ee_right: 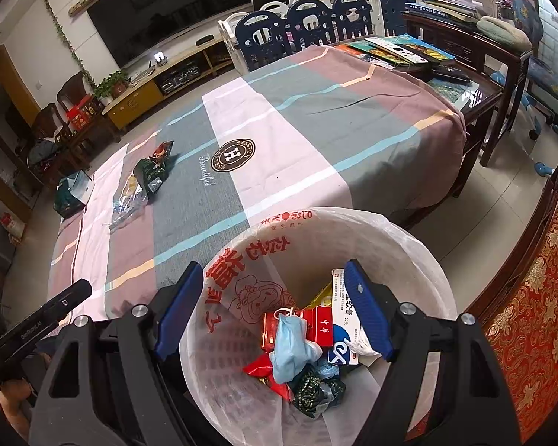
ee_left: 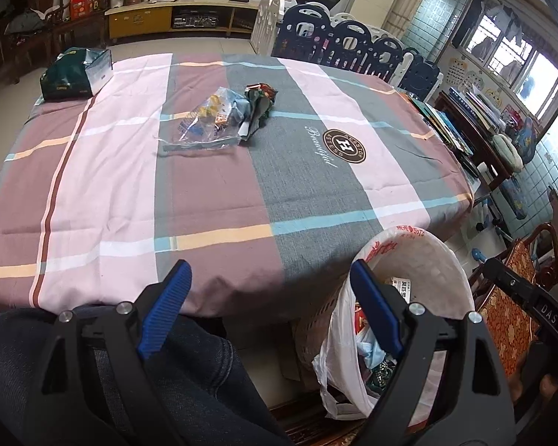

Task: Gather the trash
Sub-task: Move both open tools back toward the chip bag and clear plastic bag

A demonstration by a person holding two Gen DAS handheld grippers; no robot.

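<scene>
The table [ee_left: 212, 200] fills most of the room's middle, covered with a checked cloth of pink, grey and mauve bearing one round "H" emblem [ee_left: 344, 146]. Off its near corner stands one trash bin [ee_right: 409, 245], lined with a white plastic bag printed in red. Inside it lie a blue face mask [ee_right: 290, 349], a red carton [ee_right: 321, 325], a white and blue box [ee_right: 344, 349] and a crumpled dark green wrapper [ee_right: 310, 394]; whatever lies underneath is hidden.

Three pieces of trash remain on the table. At its far left corner sits a dark green bag [ee_left: 74, 74], partly over the edge. Near the middle lies a clear plastic packet [ee_left: 208, 122], its long axis running from the near edge away toward the far side, and touching its right edge a crumpled green and red wrapper [ee_left: 260, 106], whose print is too creased to read.

The right gripper [ee_right: 275, 316] hangs over the bin's mouth, jaws wide and empty. The left gripper [ee_left: 269, 308] hovers at the table's near edge, above a dark trouser leg [ee_left: 204, 379], jaws spread wide with nothing between them.
</scene>
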